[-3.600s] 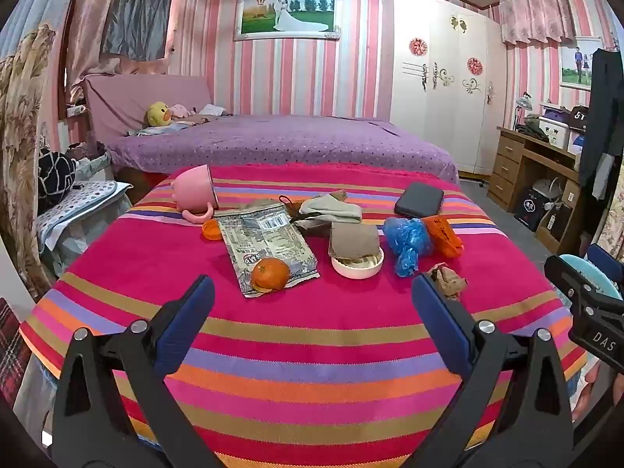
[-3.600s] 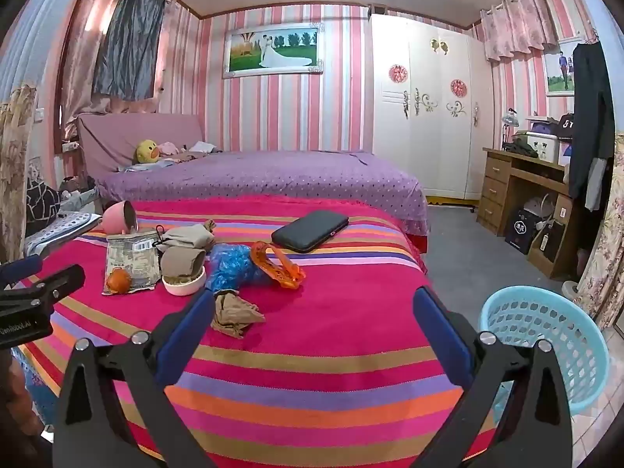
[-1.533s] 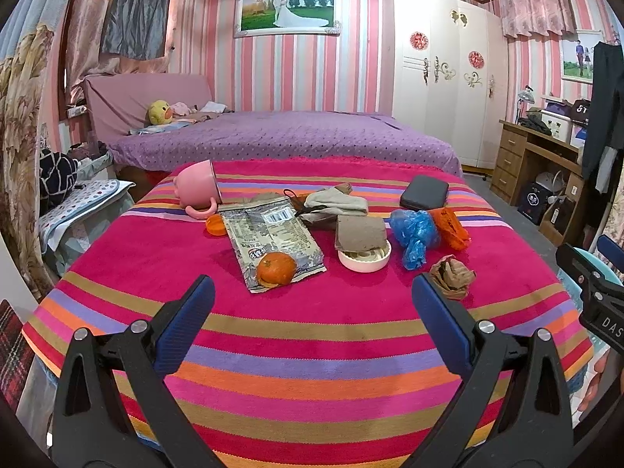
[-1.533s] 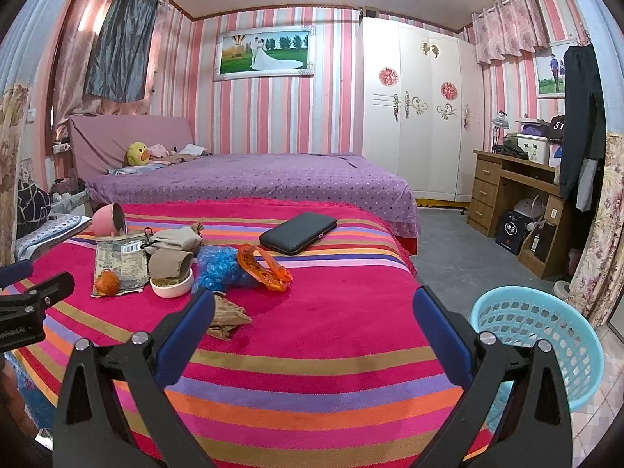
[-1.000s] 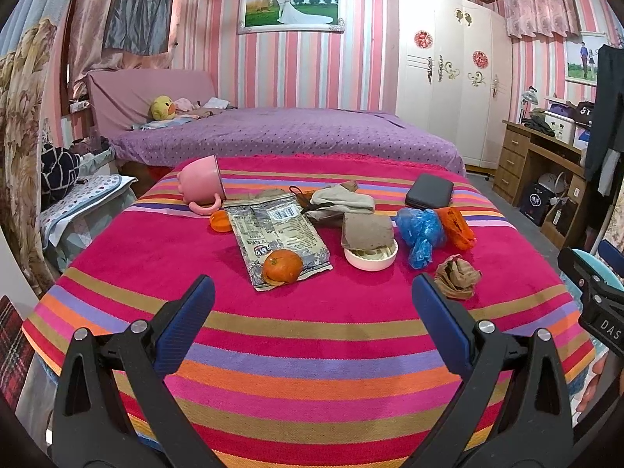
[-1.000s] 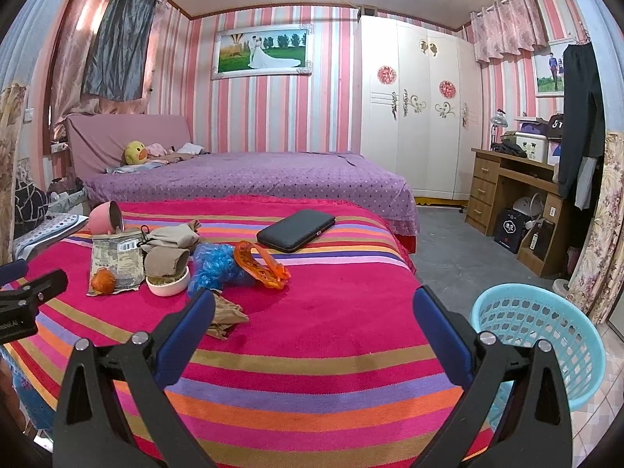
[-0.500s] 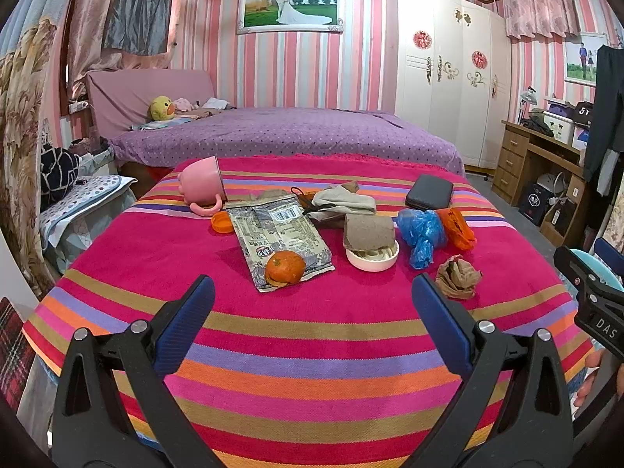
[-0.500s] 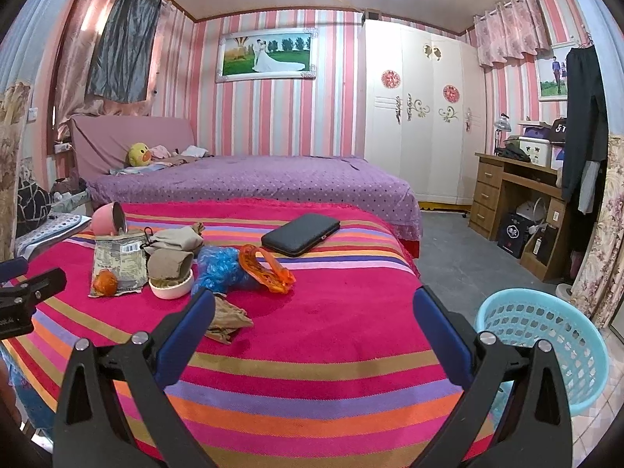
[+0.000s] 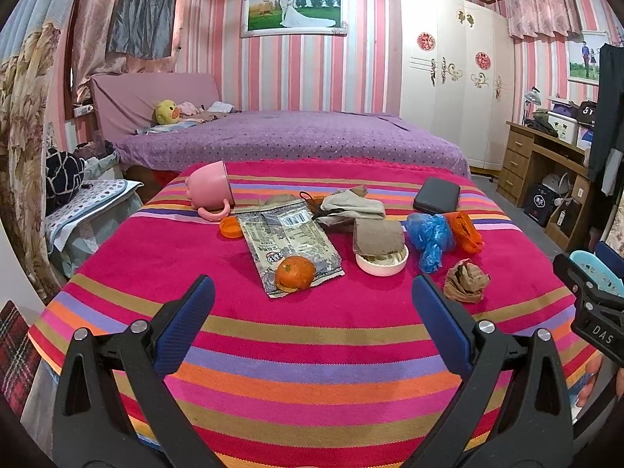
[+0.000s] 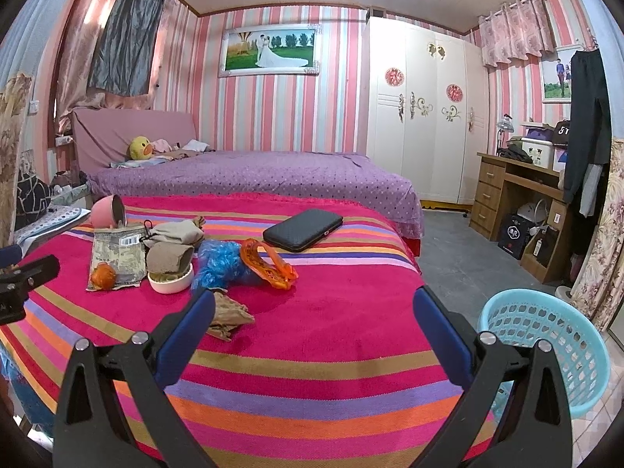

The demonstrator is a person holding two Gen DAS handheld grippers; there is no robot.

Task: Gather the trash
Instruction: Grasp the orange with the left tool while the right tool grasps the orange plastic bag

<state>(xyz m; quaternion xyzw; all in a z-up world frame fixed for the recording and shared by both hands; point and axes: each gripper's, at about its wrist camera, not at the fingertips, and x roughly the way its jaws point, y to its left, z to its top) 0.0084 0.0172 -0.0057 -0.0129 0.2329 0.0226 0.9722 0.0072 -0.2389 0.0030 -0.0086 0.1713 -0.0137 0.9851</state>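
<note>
On the striped bedspread [image 9: 312, 335] lie a flat snack wrapper [image 9: 288, 240] with an orange [image 9: 295, 272] on it, a crumpled brown paper [image 9: 466, 281], a blue plastic bag [image 9: 429, 234] and an orange plastic bag [image 9: 466, 230]. My left gripper [image 9: 312, 312] hovers open over the near stripes, short of the orange. My right gripper [image 10: 314, 321] is open too, with the brown paper [image 10: 228, 318] just beyond its left finger. A light blue basket [image 10: 546, 343] stands on the floor to the right of the bed.
A tipped pink mug [image 9: 208, 189], an orange lid [image 9: 231, 227], socks [image 9: 357, 206], a white bowl [image 9: 382, 263] under a brown cloth and a black case [image 9: 436, 195] also lie on the spread. A purple bed [image 9: 296, 136] is behind, a wooden desk [image 10: 518, 199] at right.
Both views shift only slightly; the left gripper eases a little nearer the items. Both grippers stay open and nothing on the bed has moved.
</note>
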